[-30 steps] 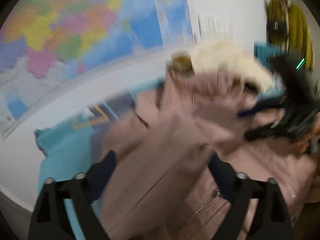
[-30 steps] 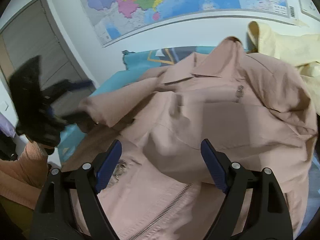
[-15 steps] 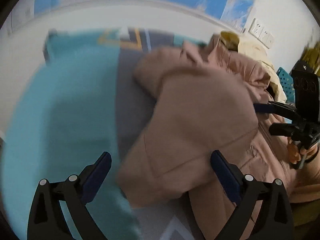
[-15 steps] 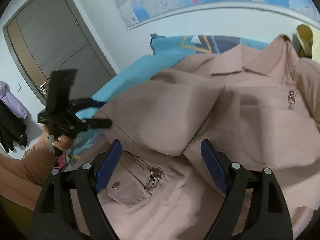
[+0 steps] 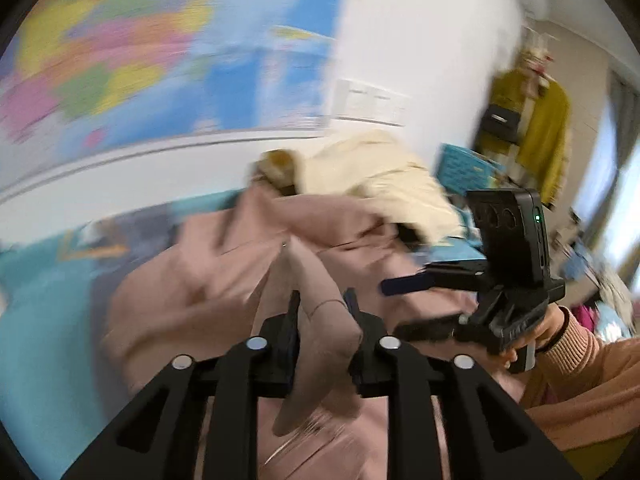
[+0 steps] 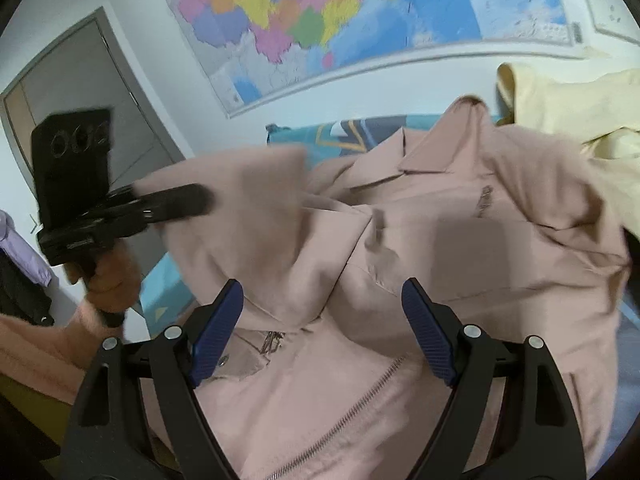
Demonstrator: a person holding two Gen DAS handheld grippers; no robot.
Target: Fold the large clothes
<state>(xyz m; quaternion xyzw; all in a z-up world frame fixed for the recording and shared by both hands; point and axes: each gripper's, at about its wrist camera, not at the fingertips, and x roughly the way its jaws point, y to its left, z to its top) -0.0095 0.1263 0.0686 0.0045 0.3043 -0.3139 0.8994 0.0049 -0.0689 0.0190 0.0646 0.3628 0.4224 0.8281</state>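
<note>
A large dusty-pink zip jacket [image 6: 440,240] lies spread on a bed, collar toward the wall; it also shows in the left wrist view [image 5: 208,280]. My left gripper [image 5: 322,300] is shut on a fold of the pink jacket's sleeve and holds it lifted; in the right wrist view the left gripper [image 6: 188,200] sits at the left with the sleeve draped from it. My right gripper [image 6: 322,312] is open and empty, hovering above the jacket's front near the zipper [image 6: 360,404]. In the left wrist view the right gripper [image 5: 408,280] is at the right.
A cream-yellow garment [image 6: 568,104] lies at the bed's far right by the wall. The bed has a teal and grey cover [image 6: 344,132]. A world map [image 6: 320,12] hangs on the wall and a grey door [image 6: 80,92] stands at the left. A mustard garment [image 5: 540,136] hangs at the right.
My left gripper has shut on the pink sleeve and lifted it, swinging up and to the right. My right gripper stays open over the jacket front, shifted slightly.
</note>
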